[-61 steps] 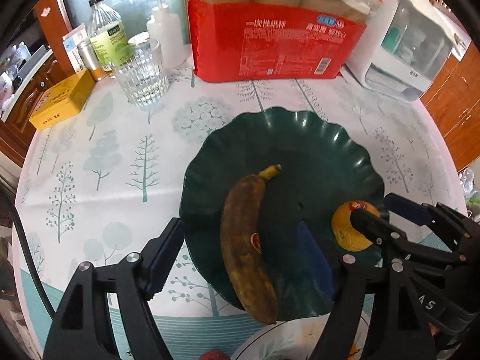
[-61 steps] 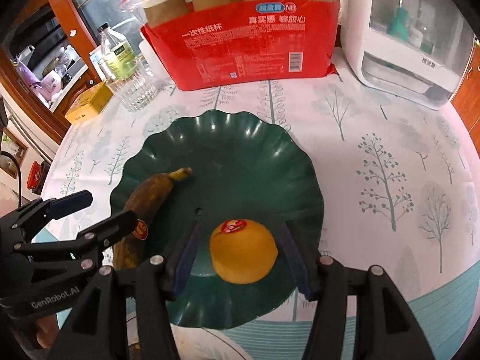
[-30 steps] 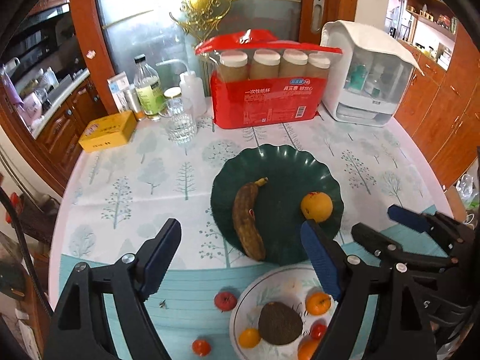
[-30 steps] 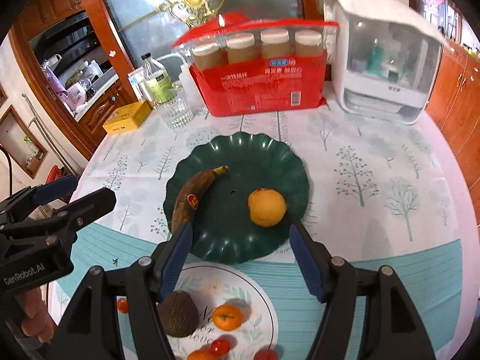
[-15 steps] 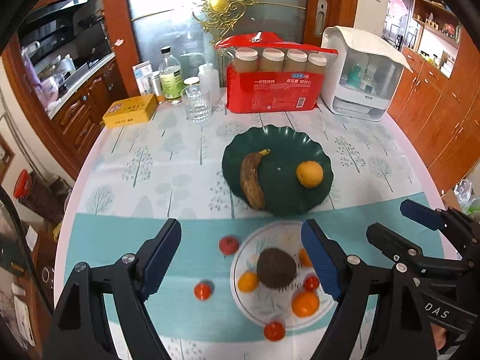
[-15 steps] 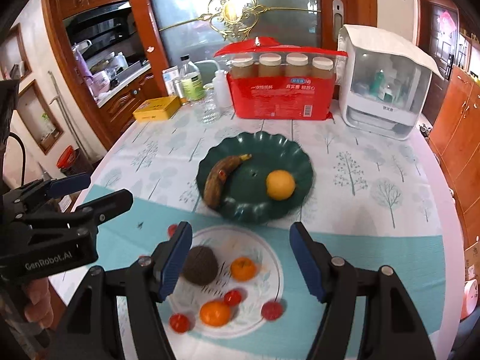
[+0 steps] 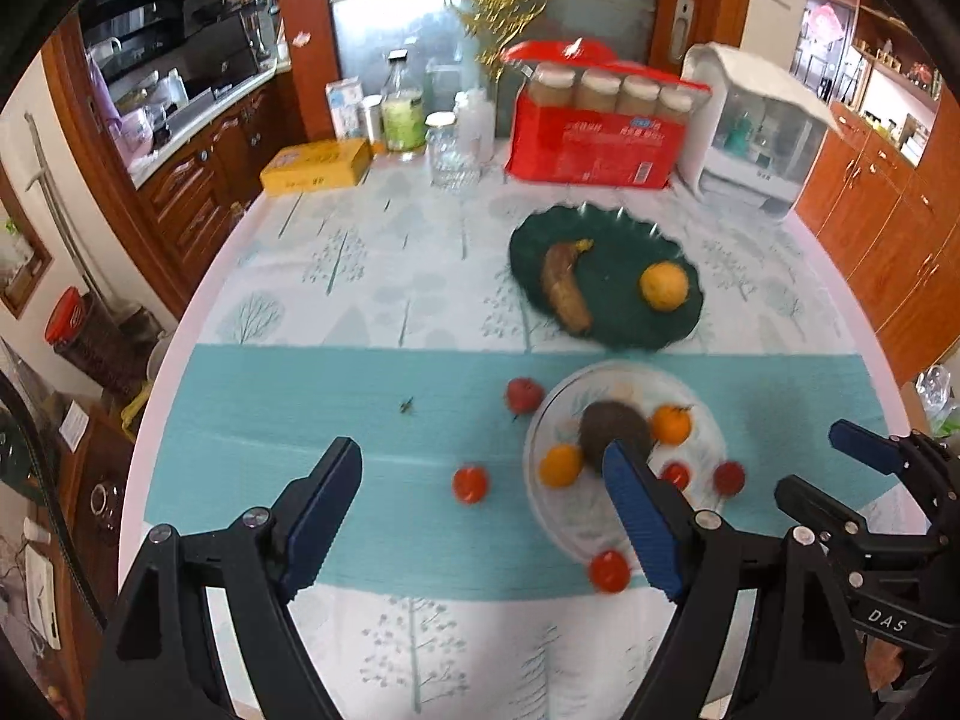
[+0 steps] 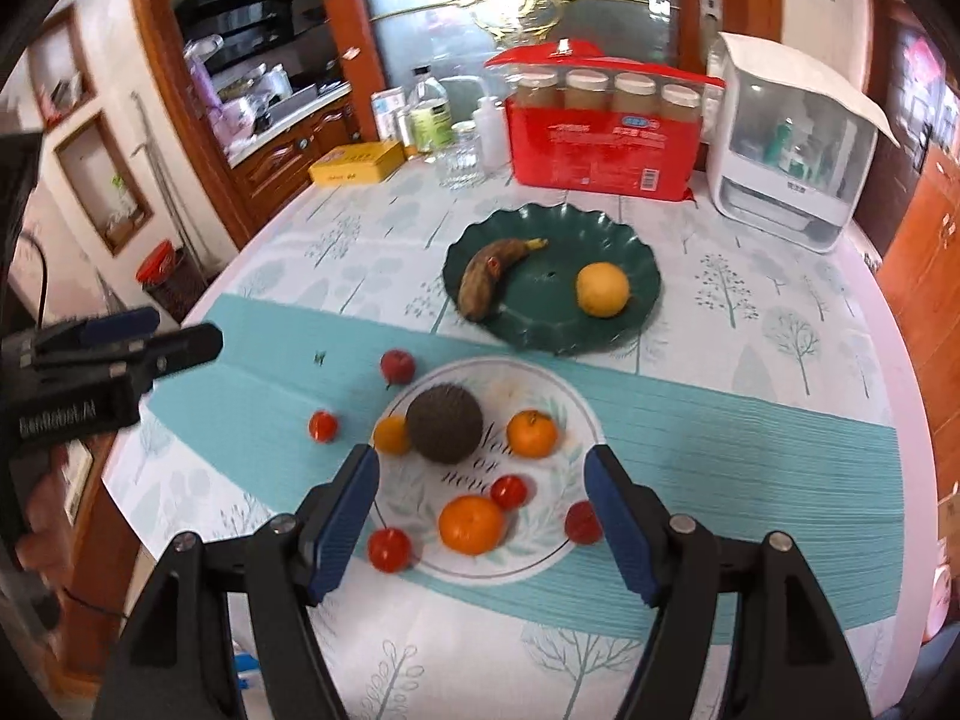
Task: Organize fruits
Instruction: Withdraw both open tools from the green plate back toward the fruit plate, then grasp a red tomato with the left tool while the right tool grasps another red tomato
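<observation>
A green scalloped plate (image 8: 636, 252) holds a browned banana (image 8: 486, 282) and an orange (image 8: 602, 289). Nearer me, a white plate (image 8: 558, 540) carries a dark rough round fruit (image 8: 444, 423), tangerines (image 8: 471, 524) and a small red fruit (image 8: 509, 491). Several more red fruits (image 8: 323, 425) lie on the cloth around it. My right gripper (image 8: 480, 462) hovers above the white plate, its jaws opening with nothing between them. My left gripper (image 7: 477, 462) hangs open and holds nothing, over the teal stripe left of the white plate (image 7: 576, 534), above a red fruit (image 7: 470, 483).
At the back of the round table stand a red pack of paper cups (image 8: 600, 144), a white appliance (image 8: 792, 150), a glass (image 8: 459, 159), bottles (image 8: 429, 114) and a yellow box (image 8: 357, 163). The table's curved edge runs close on the left, with wooden cabinets beyond.
Both grippers have drawn back from the green plate, so the white plate and the loose red fruits have come into view. The right jaws stand slightly wider.
</observation>
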### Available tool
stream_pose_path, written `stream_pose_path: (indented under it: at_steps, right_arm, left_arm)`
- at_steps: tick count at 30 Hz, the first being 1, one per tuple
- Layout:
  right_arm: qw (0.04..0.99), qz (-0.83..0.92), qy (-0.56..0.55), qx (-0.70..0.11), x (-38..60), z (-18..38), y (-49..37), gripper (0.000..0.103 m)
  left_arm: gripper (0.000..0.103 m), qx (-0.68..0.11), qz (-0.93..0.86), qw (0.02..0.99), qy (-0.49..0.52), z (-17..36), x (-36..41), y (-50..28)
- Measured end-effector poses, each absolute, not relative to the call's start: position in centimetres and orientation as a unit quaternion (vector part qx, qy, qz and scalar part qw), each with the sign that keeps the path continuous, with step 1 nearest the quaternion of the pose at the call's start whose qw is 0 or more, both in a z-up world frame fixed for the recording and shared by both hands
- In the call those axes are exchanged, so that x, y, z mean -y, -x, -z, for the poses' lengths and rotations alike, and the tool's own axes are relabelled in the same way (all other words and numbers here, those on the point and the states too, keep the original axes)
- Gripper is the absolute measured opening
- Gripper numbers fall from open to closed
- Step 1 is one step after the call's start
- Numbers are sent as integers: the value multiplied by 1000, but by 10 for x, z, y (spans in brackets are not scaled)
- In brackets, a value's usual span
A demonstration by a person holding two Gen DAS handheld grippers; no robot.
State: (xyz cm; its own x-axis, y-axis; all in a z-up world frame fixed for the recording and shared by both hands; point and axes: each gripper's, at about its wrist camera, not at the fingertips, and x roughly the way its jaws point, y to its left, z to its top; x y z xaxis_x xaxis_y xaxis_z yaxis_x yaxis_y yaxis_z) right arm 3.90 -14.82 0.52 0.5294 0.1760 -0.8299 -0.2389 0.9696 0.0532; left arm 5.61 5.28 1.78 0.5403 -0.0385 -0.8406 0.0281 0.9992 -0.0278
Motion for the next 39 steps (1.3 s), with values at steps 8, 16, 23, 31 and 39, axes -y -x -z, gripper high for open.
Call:
stream_pose_path:
  at_steps: [8,16,23,31,39]
  right_arm:
    - [842,-124,7,-525,128,45,-24,71]
    - [820,-123,-10,-559,101,87,-18,60]
    - [813,-97,-38,-573,91,115,-28,55]
    - [813,-80,-31,-575,78,134,-33,45]
    - [819,-63,-30,-570,79,138,-32,33]
  left_arm:
    - [82,-537,41,843,-8,38,-85,-60]
    - [82,-579,90,810,-31,89,-86,-84]
    - [77,-594,124,794,-35,122,-79,-103]
    - [61,-606,131,785,-6,148,-84,-121]
    - [47,-602,149,784,-2,155,-75,-127]
